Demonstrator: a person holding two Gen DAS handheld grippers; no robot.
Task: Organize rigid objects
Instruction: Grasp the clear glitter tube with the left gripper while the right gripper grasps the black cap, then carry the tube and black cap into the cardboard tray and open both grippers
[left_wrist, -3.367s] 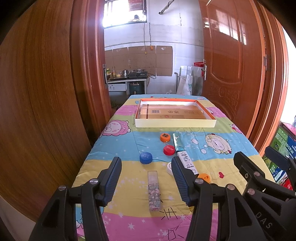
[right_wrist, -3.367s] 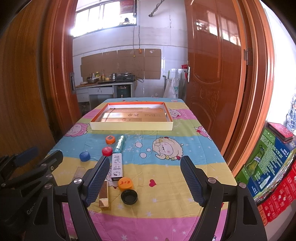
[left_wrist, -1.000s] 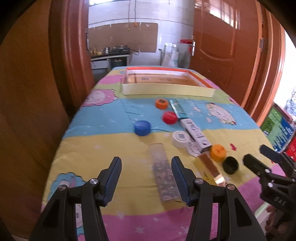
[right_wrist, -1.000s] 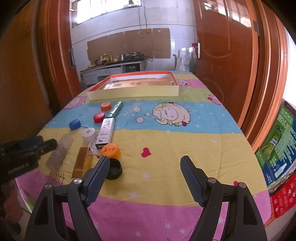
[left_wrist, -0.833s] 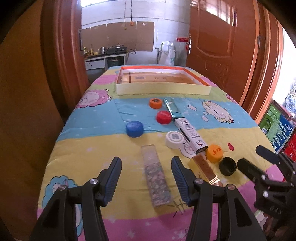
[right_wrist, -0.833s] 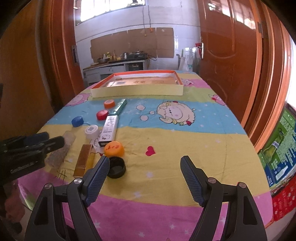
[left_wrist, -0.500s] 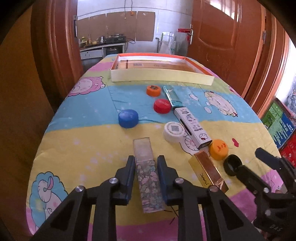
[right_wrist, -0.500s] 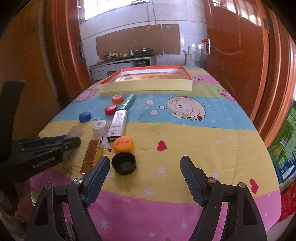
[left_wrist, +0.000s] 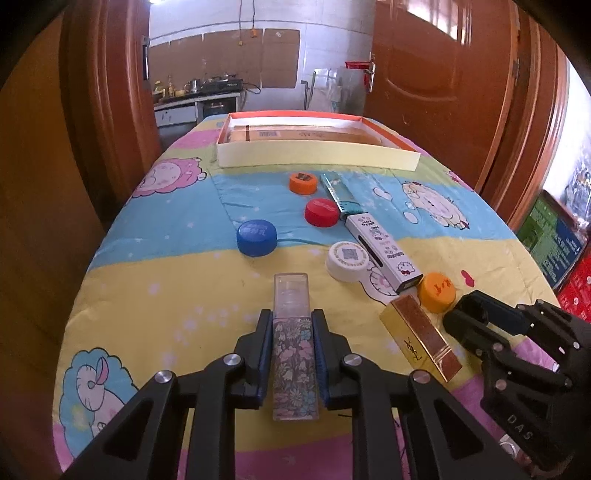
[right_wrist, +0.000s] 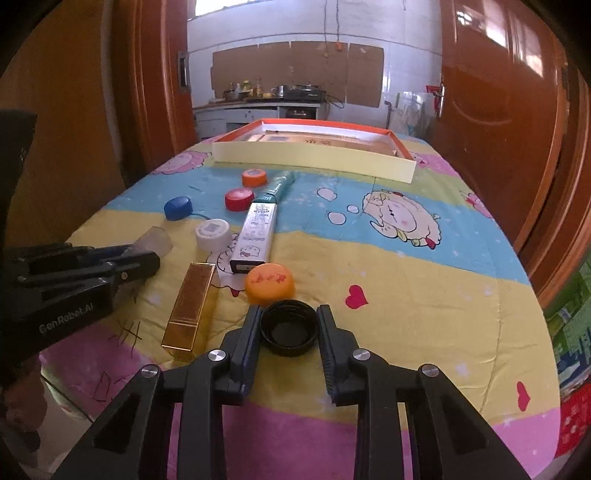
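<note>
The left tongs are clenched on the flowered clear case, which lies lengthwise between the pads at 6 o'clock in the left wrist view, its clear end poking out toward 12 o'clock over the yellow band of the cartoon-print cloth covering the worktop. The right tongs have just been closing, and the black cap, open side up, sits between the pads with both pads at its rim at 6 o'clock in the right wrist view. Touching the cap at its 11 o'clock is the orange cap; the gold box lies at its 9 o'clock, apart from it. Farther toward 12 o'clock lie the white printed box, white cap, blue cap, red cap, a second orange cap and a green tube. The shallow tray with an orange rim lies at the far end, at 12 o'clock.
</note>
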